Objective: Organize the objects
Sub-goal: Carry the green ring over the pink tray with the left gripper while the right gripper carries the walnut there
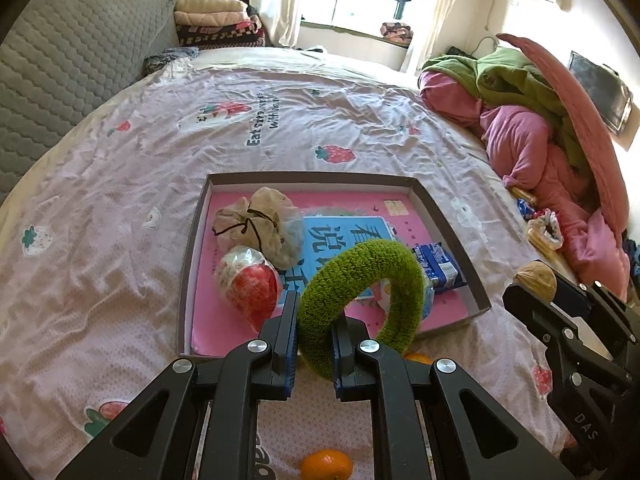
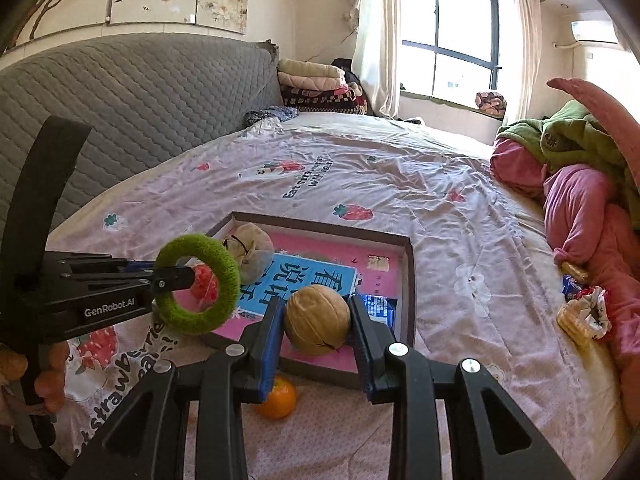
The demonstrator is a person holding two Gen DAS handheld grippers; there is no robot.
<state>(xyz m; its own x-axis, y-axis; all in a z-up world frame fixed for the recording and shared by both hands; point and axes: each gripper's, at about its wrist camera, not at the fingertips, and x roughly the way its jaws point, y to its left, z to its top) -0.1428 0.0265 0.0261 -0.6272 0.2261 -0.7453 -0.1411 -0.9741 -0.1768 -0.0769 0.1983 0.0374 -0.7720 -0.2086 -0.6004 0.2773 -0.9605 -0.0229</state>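
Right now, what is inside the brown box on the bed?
The brown box holds a pink book, blue booklet, beige pouch, red packet and blue wrapper; held items hide part.

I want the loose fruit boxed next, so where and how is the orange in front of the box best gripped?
Grip the orange across its widest middle, coming from above with the jaws straddling it. It is round and sits free on the bedsheet, just outside the near wall of the box, so no side is better. Both tools are full now, so one must unload first.
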